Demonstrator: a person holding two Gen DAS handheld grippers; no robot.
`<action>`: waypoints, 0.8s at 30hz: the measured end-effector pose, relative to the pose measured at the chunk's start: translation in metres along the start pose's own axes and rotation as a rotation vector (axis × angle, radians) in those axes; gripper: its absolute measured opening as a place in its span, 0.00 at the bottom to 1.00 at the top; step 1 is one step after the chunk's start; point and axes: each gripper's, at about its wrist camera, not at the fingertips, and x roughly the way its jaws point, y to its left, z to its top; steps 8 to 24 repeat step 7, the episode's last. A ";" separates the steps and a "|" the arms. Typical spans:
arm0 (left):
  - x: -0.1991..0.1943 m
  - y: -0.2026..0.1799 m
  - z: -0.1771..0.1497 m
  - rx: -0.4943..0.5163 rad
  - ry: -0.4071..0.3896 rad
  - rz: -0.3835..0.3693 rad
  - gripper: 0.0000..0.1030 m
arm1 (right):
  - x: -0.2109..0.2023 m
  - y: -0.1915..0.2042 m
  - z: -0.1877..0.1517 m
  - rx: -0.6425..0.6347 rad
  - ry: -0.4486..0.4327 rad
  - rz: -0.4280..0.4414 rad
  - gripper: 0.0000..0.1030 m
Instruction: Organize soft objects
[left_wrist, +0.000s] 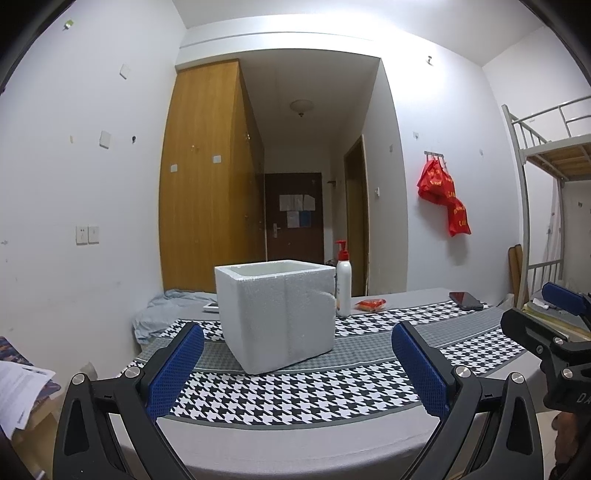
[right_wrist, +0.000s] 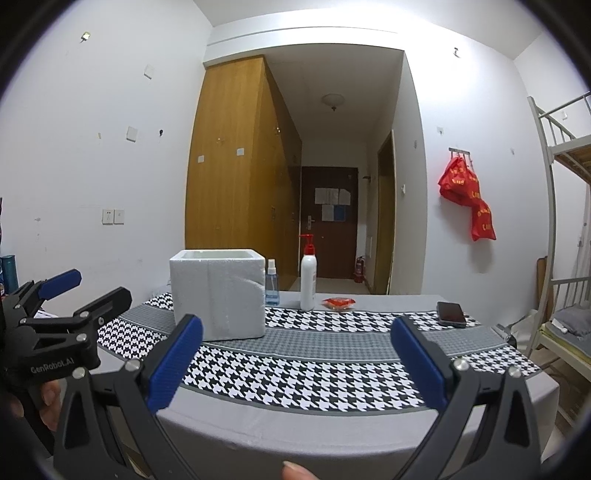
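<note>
A white foam box (left_wrist: 279, 317) stands open-topped on the houndstooth table cloth (left_wrist: 295, 395); it also shows in the right wrist view (right_wrist: 218, 295). A small red soft packet (left_wrist: 370, 305) lies behind it on the table, seen too in the right wrist view (right_wrist: 338, 303). My left gripper (left_wrist: 297, 365) is open and empty, held at the table's near edge in front of the box. My right gripper (right_wrist: 295, 363) is open and empty, to the right of the box. Each gripper shows at the side of the other's view.
A white pump bottle (right_wrist: 308, 275) and a small blue spray bottle (right_wrist: 271, 282) stand behind the box. A dark phone (right_wrist: 450, 314) lies at the table's right. A bunk bed (right_wrist: 565, 221) stands right; papers (left_wrist: 22, 391) lie left.
</note>
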 end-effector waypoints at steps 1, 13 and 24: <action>0.000 0.000 0.000 0.000 0.001 0.001 0.99 | 0.000 0.000 0.000 0.000 0.000 0.001 1.00; 0.000 0.001 0.000 -0.012 -0.009 0.006 0.99 | 0.001 -0.001 0.000 0.012 0.009 -0.001 1.00; 0.000 0.001 0.000 -0.012 -0.009 0.006 0.99 | 0.001 -0.001 0.000 0.012 0.009 -0.001 1.00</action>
